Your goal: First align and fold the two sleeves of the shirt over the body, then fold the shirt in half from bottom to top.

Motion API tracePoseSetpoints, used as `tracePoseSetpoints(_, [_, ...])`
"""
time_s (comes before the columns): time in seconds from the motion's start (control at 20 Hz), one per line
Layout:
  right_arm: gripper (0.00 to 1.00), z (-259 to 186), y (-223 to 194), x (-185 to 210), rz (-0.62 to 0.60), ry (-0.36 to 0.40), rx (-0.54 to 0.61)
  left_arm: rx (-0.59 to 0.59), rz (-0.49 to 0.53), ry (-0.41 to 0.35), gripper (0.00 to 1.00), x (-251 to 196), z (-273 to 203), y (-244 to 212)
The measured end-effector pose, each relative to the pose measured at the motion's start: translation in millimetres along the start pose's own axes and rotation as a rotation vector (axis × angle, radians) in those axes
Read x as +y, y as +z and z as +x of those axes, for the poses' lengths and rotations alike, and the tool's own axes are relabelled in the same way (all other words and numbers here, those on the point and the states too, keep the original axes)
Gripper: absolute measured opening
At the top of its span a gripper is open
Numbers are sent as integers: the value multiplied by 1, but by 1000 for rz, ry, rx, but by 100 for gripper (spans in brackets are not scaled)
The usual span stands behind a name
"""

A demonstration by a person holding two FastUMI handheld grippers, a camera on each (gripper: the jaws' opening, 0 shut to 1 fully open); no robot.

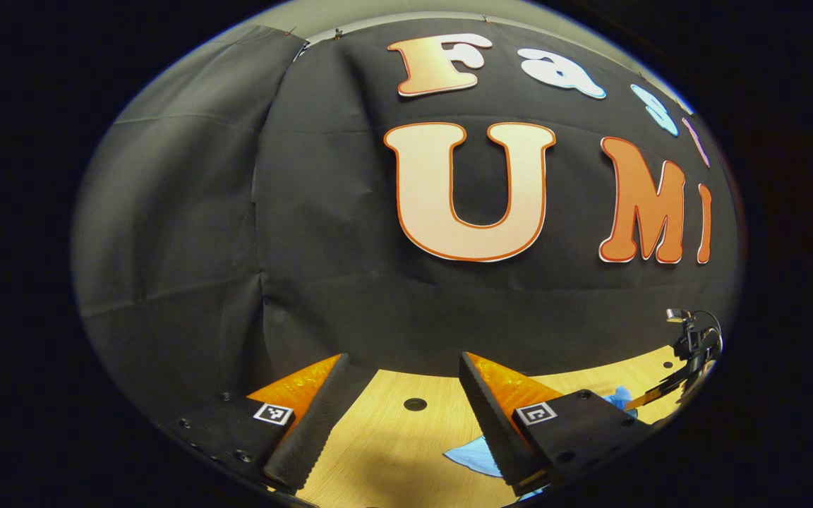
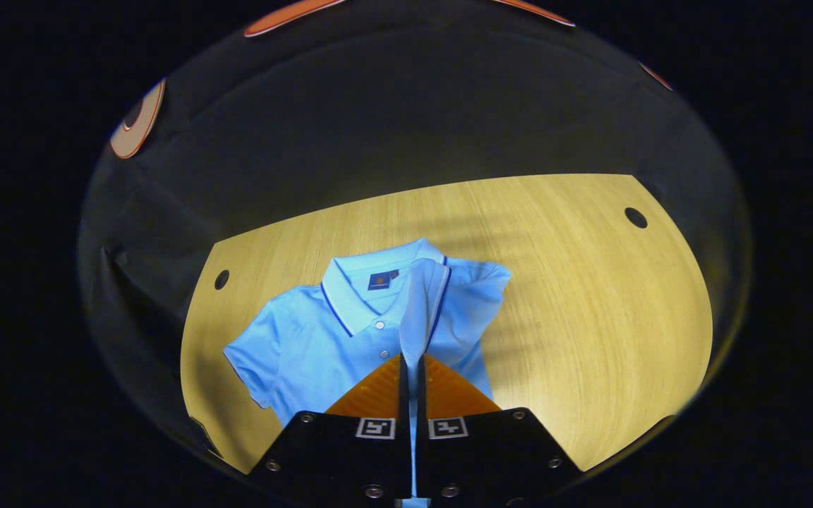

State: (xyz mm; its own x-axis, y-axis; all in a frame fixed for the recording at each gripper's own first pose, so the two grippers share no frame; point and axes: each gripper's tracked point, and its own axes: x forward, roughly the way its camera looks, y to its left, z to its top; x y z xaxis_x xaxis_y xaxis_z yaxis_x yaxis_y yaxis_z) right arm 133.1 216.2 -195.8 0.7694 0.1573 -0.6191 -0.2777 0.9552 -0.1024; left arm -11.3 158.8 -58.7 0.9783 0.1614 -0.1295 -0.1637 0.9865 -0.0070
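Light-blue polo shirt lies on the wooden bench; my right tool is clamped on its lifted sleeve. My left tool hangs open above the bench.

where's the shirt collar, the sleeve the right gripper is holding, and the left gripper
shirt collar (image 2: 350, 300): right gripper view, on its left flap.
sleeve (image 2: 417, 317): right gripper view, on the lifted strip above the fingers.
left gripper (image 1: 396, 430): left gripper view, midway between its open fingertips.
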Motion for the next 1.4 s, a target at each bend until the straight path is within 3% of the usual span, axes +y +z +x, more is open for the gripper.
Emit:
tracePoseSetpoints(0.2, [8, 7, -21, 30, -27, 28, 33, 8, -13, 5, 98, 17, -4, -5])
tracePoseSetpoints(0.35, [10, -1, -31, 60, -36, 109, 46, 30, -26, 9, 98, 20, -6, -13])
tracePoseSetpoints(0.45, [21, -15, -32, 67, -59, 128, 18, 42, -32, 1, 99, 18, -8, -15])
tracePoseSetpoints(0.5, [35, -23, -32, 68, -60, 131, 2, 48, -30, -2, 98, 15, -9, -17])
tracePoseSetpoints(0.65, [100, -45, -40, 63, -34, 126, -32, 69, -33, -29, 98, -1, -9, -22])
tracePoseSetpoints(0.8, [99, -68, -48, 52, -25, 101, -77, 129, -47, -70, 99, -24, -4, -39])
tracePoseSetpoints(0.95, [99, -80, -60, 42, 23, 119, -92, 247, -61, -85, 99, -48, 6, -71])
tracePoseSetpoints(1.05, [99, -81, -67, 23, 25, 83, -99, 339, -84, -117, 99, -69, 12, -96])
tracePoseSetpoints(1.4, [99, -81, -115, -46, 136, 0, -32, 581, 6, -118, 100, -116, 46, -179])
